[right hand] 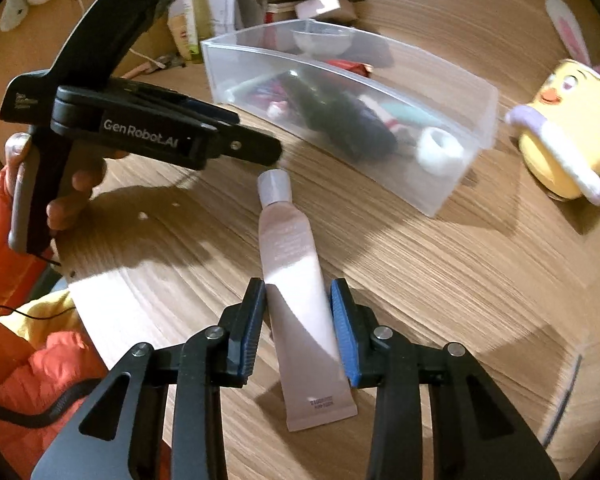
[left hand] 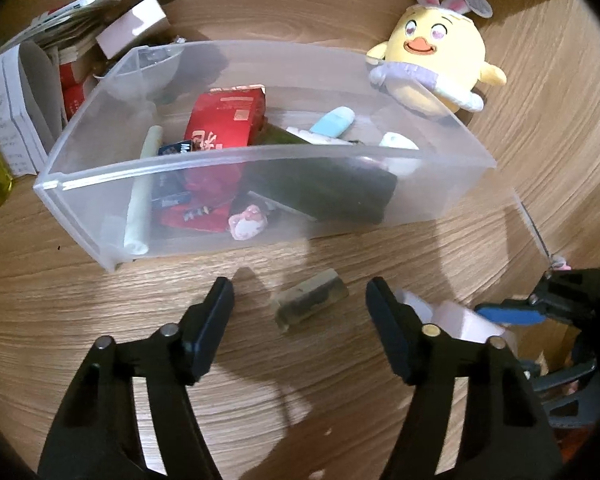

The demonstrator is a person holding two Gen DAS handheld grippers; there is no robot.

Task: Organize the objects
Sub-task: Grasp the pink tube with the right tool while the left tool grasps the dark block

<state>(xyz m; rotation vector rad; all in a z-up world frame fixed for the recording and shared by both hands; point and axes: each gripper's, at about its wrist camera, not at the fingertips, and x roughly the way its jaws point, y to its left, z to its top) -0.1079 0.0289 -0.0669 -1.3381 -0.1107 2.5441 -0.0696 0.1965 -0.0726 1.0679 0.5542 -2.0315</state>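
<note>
The left hand-held gripper [left hand: 300,322] hangs over the wooden worktop [left hand: 100,312] with its jaws standing apart and gripping nothing; a small greenish block [left hand: 311,299] lies on the wood between them, touched by neither. Just beyond sits the clear plastic bin [left hand: 260,184], holding a red packet [left hand: 226,120] and other small items, with a yellow plush chick [left hand: 440,64] behind its far corner.

From the right wrist, the right hand-held gripper [right hand: 299,330] is clamped narrowly on a pale pink tube [right hand: 296,280], cap pointing toward the bin [right hand: 452,188]. A hand [right hand: 66,184] grips the left tool's handle.
</note>
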